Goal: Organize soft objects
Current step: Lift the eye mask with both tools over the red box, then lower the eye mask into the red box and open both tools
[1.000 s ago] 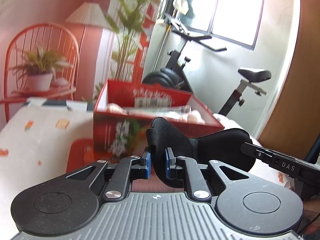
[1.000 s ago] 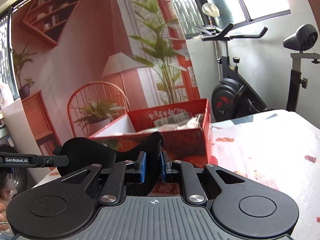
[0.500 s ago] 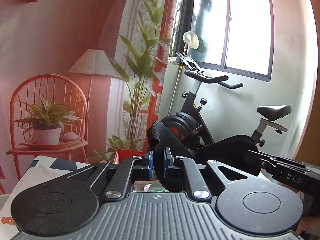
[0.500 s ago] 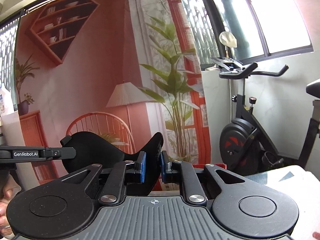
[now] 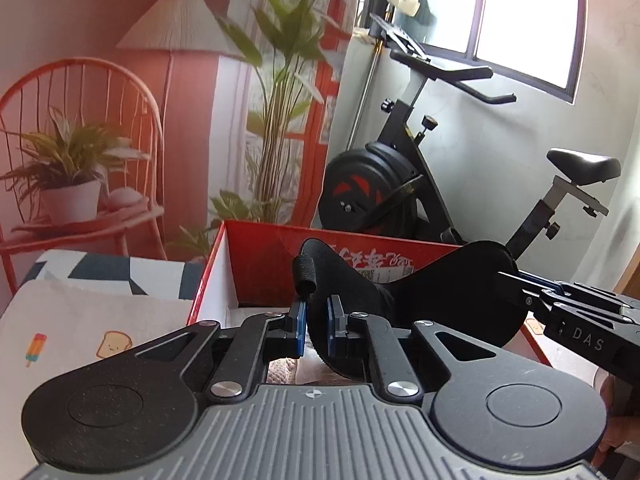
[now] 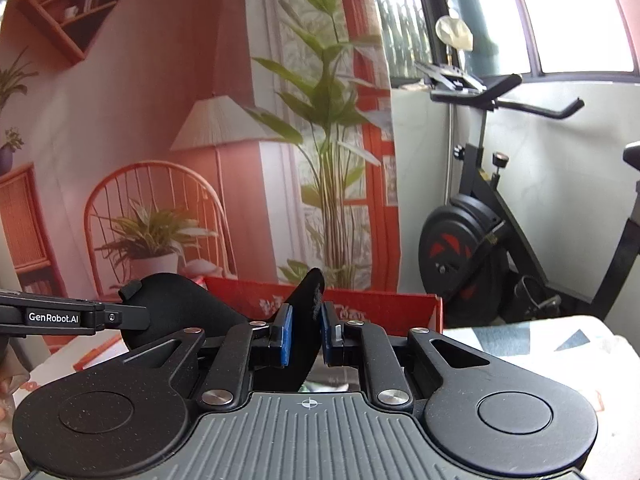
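Both pairs of jaws are nearly closed, each pinching one end of a black eye mask (image 5: 452,296) that stretches between them. On the left gripper (image 5: 317,328) the blue pads clamp the mask's edge, with a rolled strap end sticking up just above them. The right gripper (image 6: 306,334) grips the other end, seen edge-on as a dark fold rising between its pads. In the left wrist view the right gripper comes in from the right side, holding the far lobe of the mask. Held up this way, the mask hangs over the open red box (image 5: 256,256), which stands on a tabletop with a patterned cloth (image 5: 92,320). An exercise bike (image 6: 480,240) stands behind by the window.
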### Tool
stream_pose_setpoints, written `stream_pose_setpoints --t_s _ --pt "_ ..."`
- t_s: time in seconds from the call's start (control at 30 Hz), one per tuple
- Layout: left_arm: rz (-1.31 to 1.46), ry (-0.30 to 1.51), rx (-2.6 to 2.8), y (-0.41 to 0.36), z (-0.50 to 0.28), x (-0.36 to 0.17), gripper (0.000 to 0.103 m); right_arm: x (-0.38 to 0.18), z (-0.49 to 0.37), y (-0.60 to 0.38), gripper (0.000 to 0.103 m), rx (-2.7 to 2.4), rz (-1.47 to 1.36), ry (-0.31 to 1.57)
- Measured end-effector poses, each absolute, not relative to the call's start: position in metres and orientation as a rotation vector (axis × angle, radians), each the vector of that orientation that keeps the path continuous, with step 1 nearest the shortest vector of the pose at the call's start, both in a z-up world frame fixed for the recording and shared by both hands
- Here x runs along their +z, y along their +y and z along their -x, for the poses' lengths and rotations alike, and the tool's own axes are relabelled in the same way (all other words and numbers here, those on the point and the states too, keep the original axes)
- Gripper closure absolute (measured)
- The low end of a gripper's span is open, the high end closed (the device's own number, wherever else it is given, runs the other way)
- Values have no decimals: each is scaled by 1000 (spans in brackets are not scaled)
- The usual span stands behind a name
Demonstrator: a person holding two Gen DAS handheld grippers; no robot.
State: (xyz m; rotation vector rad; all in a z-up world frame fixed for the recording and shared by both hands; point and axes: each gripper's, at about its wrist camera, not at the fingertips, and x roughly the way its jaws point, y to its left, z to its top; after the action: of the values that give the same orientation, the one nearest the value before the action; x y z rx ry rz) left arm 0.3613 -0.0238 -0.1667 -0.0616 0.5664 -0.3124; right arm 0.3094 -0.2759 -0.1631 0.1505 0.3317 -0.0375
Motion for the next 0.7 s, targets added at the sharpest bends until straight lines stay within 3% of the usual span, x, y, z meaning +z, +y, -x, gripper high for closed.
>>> stream_pose_setpoints --t_s 0.57,0.6,0.67,0.7 --pt "-6 632 -315 -31 -378 -189 90 -194 -317 -282 87 -84 -147 417" --pt "-6 628 -307 -30 -378 -187 85 -192 -317 -282 77 -98 -138 414" --pt "-7 610 -310 -27 -377 -182 56 -189 -314 -282 72 -131 -125 393" --pt "-6 598 -314 -26 -376 -180 34 -187 -312 -284 67 -135 -124 384"
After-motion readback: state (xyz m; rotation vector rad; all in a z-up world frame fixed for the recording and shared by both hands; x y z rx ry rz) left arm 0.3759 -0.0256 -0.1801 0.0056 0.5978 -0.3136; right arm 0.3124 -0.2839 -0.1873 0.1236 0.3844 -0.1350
